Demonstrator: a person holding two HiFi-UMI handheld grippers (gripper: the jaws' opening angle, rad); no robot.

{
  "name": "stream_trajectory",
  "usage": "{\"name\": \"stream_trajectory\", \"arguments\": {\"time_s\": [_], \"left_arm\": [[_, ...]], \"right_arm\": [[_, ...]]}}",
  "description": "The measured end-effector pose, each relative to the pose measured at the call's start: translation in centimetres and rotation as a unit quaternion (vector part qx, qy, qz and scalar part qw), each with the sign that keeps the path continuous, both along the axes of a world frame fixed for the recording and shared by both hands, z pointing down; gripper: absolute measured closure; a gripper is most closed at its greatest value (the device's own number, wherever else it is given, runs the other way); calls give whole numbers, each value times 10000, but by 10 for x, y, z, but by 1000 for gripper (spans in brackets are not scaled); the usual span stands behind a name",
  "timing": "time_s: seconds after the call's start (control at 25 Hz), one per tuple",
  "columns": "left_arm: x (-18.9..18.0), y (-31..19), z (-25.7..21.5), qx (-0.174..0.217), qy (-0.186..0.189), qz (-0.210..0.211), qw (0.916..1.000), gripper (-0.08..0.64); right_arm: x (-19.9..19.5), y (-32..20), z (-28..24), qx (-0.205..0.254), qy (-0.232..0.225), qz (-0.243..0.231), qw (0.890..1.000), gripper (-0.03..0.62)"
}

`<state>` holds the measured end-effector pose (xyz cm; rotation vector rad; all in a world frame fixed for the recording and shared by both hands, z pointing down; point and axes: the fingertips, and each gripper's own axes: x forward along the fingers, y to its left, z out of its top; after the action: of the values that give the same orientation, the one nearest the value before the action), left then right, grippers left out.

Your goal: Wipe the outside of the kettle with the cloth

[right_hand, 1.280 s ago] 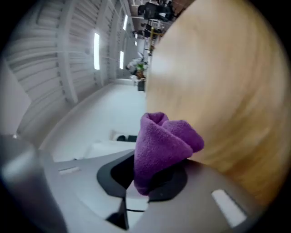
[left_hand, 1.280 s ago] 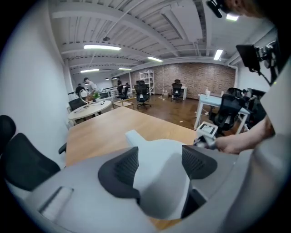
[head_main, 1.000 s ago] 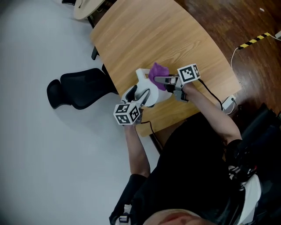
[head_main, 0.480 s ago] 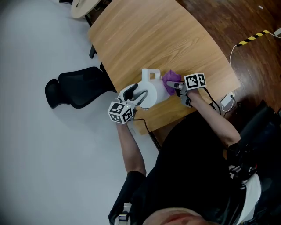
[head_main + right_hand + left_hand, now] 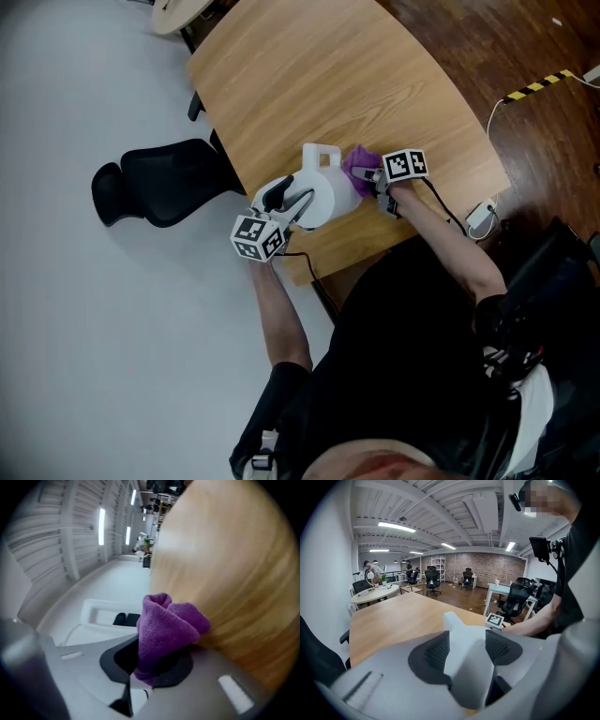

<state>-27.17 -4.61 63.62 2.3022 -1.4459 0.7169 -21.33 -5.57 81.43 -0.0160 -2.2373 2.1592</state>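
white kettle (image 5: 326,192), bunched purple cloth (image 5: 358,165) at its side

White kettle (image 5: 323,192) upright on wood table (image 5: 309,84), nr edge; purple cloth (image 5: 359,164) bunched at its side.

Broad bare surface (image 5: 328,84) is seen far of kettle (image 5: 333,197). Passage at left edge is blocked by black chair (image 5: 164,183).

Kettle (image 5: 330,195) on table (image 5: 356,75); cloth (image 5: 357,165) at right
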Motion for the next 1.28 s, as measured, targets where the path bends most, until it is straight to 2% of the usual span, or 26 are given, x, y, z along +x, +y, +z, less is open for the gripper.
{"name": "stream_trajectory", "arguments": {"time_s": [0.04, 0.08, 0.12, 0.16, 0.2, 0.28, 0.32, 0.36, 0.4, 0.48, 0.6, 0.64, 0.68, 0.72, 0.76, 0.8, 0.88, 0.92, 0.96, 1.0, 1.04, 1.08, 1.16, 1.2, 1.24, 1.28], "left_arm": [[-2, 2, 1, 11, 30, -1, 10000, 98], [-4, 3, 2, 20, 57, -4, 10000, 104], [-5, 4, 3, 34, 73, -4, 10000, 108], [-5, 4, 3, 54, 73, 0, 10000, 109], [-4, 3, 2, 75, 59, 3, 10000, 109], [-4, 1, 0, 115, 19, -6, 9999, 109], [-3, 1, 0, 129, 5, -16, 9999, 109], [-3, 1, 0, 140, -4, -26, 9999, 109], [-3, 1, 1, 148, -13, -35, 9999, 109], [-2, 1, 1, 152, -36, -41, 9999, 109], [2, 2, 0, 157, -42, -36, 9999, 109], [3, 2, 0, 161, -40, -36, 9999, 109], [2, 2, 0, 164, -41, -38, 9998, 109], [1, 3, 0, 164, -43, -40, 9998, 108], [0, 3, -1, 162, -45, -43, 9999, 109], [-1, 3, 0, 156, -47, -49, 9999, 109], [-3, 3, 1, 146, -53, -72, 9999, 107], [-3, 3, 1, 143, -54, -87, 9998, 107], [-3, 4, 1, 144, -53, -105, 9998, 107], [-4, 4, 1, 155, -53, -125, 9998, 109], [-4, 4, 1, 175, -55, -142, 9997, 108], [-4, 4, 1, 196, -60, -155, 9997, 108], [-4, 3, 1, 210, -69, -164, 9996, 108], [-4, 2, 1, 209, -71, -165, 9996, 108], [-4, 1, 1, 208, -69, -168, 9996, 109], [-4, 0, 1, 213, -67, -178, 9996, 109]], "right_arm": [[0, 5, 23, -45, 323, -88, 9994, 543], [1, 7, 27, 16, 447, -142, 9989, 543], [5, 5, 10, 180, 313, -109, 9993, 543], [10, -2, -26, 436, -90, 26, 9990, 541], [17, -12, -76, 750, -697, 226, 9945, 541], [30, -27, -175, 1348, -1963, 518, 9698, 541], [31, -29, -208, 1584, -2362, 521, 9573, 541], [28, -27, -225, 1769, -2551, 442, 9496, 541], [21, -25, -227, 1880, -2581, 332, 9471, 541], [7, -25, -206, 1767, -2568, 273, 9498, 540], [12, -36, -189, 1595, -2896, 615, 9418, 541], [11, -37, -178, 1567, -2865, 676, 9428, 541], [7, -36, -158, 1426, -2683, 693, 9502, 541], [0, -32, -127, 1115, -2283, 665, 9649, 541], [-7, -27, -85, 693, -1666, 594, 9818, 541], [-12, -22, -44, 345, -977, 486, 9934, 543], [-14, -16, 11, 117, 75, 223, 9997, 541], [-12, -16, 21, 132, 334, 124, 9993, 541], [-9, -18, 16, 218, 391, 103, 9989, 543], [-4, -26, -3, 385, 207, 201, 9988, 543], [2, -37, -37, 603, -238, 416, 9970, 541], [8, -49, -81, 816, -882, 689, 9904, 541], [18, -66, -161, 1046, -2139, 1076, 9653, 541], [19, -68, -183, 1051, -2503, 1139, 9557, 541], [16, -69, -189, 1018, -2650, 1155, 9519, 541], [9, -70, -178, 938, -2591, 1159, 9543, 541]]}}
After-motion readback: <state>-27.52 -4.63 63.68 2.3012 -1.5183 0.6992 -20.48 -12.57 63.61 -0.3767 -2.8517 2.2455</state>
